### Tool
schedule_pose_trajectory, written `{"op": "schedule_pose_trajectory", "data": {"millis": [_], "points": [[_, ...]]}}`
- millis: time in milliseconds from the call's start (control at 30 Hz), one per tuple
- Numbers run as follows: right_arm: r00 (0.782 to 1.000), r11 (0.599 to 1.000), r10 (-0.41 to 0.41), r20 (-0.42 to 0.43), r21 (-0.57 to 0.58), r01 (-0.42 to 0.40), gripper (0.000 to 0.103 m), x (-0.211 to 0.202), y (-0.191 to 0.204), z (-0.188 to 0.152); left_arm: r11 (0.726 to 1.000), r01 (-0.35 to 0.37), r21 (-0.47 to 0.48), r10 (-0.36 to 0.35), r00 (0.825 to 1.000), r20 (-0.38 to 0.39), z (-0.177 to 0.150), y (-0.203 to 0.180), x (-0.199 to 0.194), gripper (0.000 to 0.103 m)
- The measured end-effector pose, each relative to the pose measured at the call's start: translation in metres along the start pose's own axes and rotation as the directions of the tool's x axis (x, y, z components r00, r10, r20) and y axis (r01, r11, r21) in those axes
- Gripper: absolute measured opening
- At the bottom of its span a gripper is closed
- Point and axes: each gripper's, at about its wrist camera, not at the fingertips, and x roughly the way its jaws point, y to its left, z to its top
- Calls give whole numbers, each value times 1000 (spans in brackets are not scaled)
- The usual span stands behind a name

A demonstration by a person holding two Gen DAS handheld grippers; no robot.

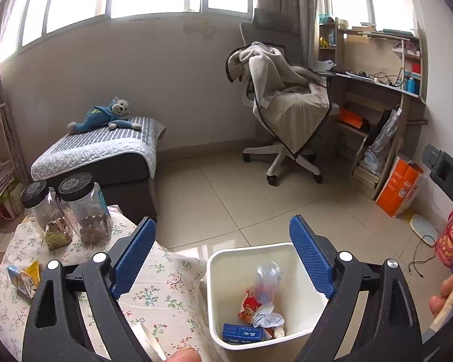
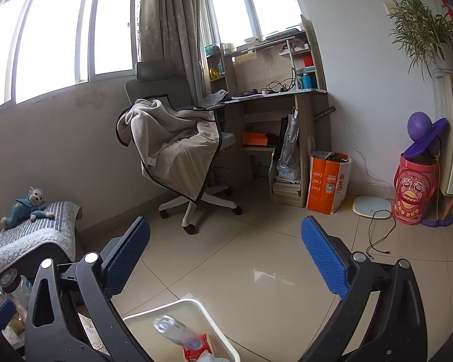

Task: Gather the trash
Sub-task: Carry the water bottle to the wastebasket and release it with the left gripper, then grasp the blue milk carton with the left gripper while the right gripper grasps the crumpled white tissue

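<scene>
Left wrist view: the left tongs (image 1: pixel 223 247) are spread wide and hold nothing, their blue pads (image 1: pixel 134 253) hanging above the edge of a worktop (image 1: pixel 166 295) covered in a floral cloth. Just right of the worktop, on the tiled floor, stands a white bin (image 1: pixel 223 289). Inside it lie a clear bottle (image 1: pixel 267 280), a red wrapper (image 1: pixel 248 304), a crumpled tissue (image 1: pixel 268 318) and a blue box (image 1: pixel 241 333). On the worktop, at its far left edge, rests a crushed carton (image 1: pixel 24 277) (yellow and blue, still outside the bin). Behind it stand two jars (image 1: pixel 66 211) with black lids. Farther back are a bed (image 1: pixel 99 154) with a blue monkey toy (image 1: pixel 105 116), and a chair (image 1: pixel 284 105) draped with a blanket.

Right wrist view: the right tongs (image 2: pixel 226 256) are also spread wide and hold nothing, raised over the floor. The bin (image 2: pixel 217 328) sits at the lower edge, between the fingers, with the bottle (image 2: pixel 173 330) and wrapper (image 2: pixel 193 350) showing inside. Beyond are the chair (image 2: pixel 178 138), a desk (image 2: pixel 274 96), an orange bag (image 2: pixel 327 181) and a red tin (image 2: pixel 412 190).
</scene>
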Motion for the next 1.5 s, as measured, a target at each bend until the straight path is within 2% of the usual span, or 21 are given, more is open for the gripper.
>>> {"op": "schedule_pose_trajectory", "data": {"millis": [267,533,800,1000,1100,1200,1233,1300,1367,1433,1500], "points": [[995,984,101,-1,-147,-100,96,-23,58,-19,992,-98,-85,100,995,22,-1,63,-18,91],[979,948,199,-47,-243,-204,96,-41,117,-38,970,-194,-149,193,981,-18,-15,123,-22,91],[954,899,282,-97,-322,-298,96,-60,178,-64,936,-285,-205,277,959,-67,-28,186,-26,91],[928,853,337,-157,-367,-372,96,-74,222,-92,895,-375,-241,345,925,-157,-43,239,-18,91],[907,827,375,-193,-373,-422,96,-82,242,-103,854,-444,-270,394,892,-222,-53,273,-11,91],[881,797,409,-237,-377,-472,96,-89,261,-115,805,-531,-263,442,834,-330,-68,310,10,92],[874,787,416,-253,-382,-485,96,-91,267,-120,786,-551,-282,439,817,-373,-75,326,18,92],[857,761,427,-287,-398,-512,96,-92,278,-128,735,-570,-367,386,797,-465,-91,362,33,92],[842,737,435,-321,-410,-537,96,-93,288,-136,671,-570,-474,287,789,-543,-108,397,48,92],[819,710,443,-365,-415,-569,96,-91,297,-144,597,-571,-564,199,786,-585,-125,427,58,92],[794,690,441,-418,-408,-598,96,-88,307,-153,537,-594,-599,173,773,-610,-138,449,65,92]]}}
